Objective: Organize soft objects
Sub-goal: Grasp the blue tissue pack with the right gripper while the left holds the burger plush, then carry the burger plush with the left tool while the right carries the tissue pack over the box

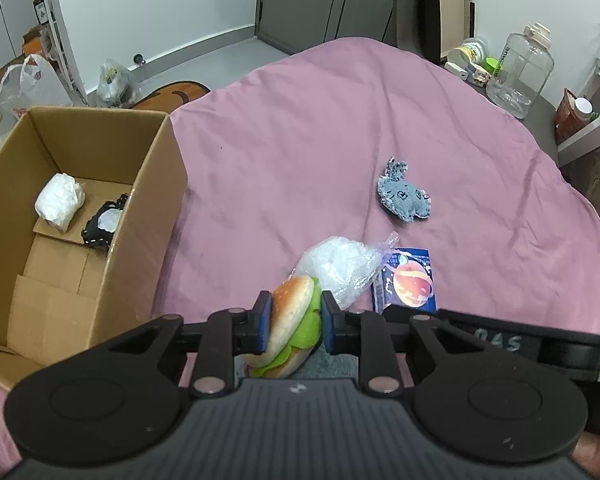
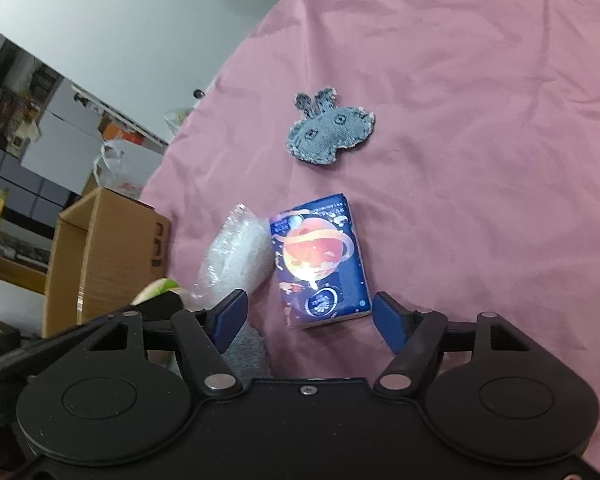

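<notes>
My left gripper (image 1: 294, 322) is shut on a soft toy burger (image 1: 294, 328), its blue pads pressing the bun from both sides. Just beyond it lie a clear plastic bag (image 1: 338, 270) and a blue tissue pack (image 1: 410, 280) on the pink sheet (image 1: 300, 152). In the right wrist view my right gripper (image 2: 306, 318) stands open over the near end of the tissue pack (image 2: 320, 268), pads apart from its sides. The clear bag (image 2: 236, 256) lies left of the pack. A grey denim animal toy (image 2: 328, 130) lies farther off; it also shows in the left view (image 1: 404, 194).
An open cardboard box (image 1: 24, 288) stands at the left edge of the sheet, holding a white bundle (image 1: 60, 200) and a black item (image 1: 104, 226). The box (image 2: 108, 260) shows left in the right view. A clear jug (image 1: 520, 70) and clutter stand at the far right.
</notes>
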Demonstrator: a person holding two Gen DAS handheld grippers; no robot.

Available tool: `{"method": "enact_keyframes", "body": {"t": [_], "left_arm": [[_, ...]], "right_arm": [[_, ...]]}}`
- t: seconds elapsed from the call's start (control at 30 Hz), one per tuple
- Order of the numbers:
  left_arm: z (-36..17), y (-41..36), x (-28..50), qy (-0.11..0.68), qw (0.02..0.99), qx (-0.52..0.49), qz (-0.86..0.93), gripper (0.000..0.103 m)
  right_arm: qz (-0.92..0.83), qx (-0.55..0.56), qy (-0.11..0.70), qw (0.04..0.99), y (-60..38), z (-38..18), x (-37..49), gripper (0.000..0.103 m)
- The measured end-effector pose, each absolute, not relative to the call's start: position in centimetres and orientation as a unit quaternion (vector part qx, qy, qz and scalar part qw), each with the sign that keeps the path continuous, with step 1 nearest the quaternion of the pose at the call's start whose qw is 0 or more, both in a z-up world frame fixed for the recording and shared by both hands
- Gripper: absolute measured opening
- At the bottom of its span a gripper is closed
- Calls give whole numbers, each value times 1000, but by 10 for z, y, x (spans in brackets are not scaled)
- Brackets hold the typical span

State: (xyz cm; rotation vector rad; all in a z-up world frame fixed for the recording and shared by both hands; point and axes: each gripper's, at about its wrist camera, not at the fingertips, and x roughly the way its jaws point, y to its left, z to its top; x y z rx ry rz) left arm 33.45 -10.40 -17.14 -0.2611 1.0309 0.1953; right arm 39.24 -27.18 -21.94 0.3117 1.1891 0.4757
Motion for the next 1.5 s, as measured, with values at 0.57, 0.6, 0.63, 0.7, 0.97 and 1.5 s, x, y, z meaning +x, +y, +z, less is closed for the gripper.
{"method": "enact_keyframes", "body": {"t": [0.57,0.6,0.63,0.7,0.97,1.5], "left_arm": [[-141,-84,307,461,869,-170,68,21],[-137,-82,304,457,870,-171,68,21],[-133,-80,300,452,872,-173,68,21],[-128,-76,293,447,875,-173,67,21],[-101,-55,263,429,884,-174,72,22],[-55,-6,213,387,901,-173,90,22]], "right_arm": [[201,87,544,810,-257,-207,383,48],[201,89,542,811,-258,-204,382,48],[201,89,538,813,-258,-201,380,48],[197,87,533,818,-256,-194,376,48],[218,58,491,842,-238,-146,346,48],[236,-4,446,863,-187,-87,291,48]]}}
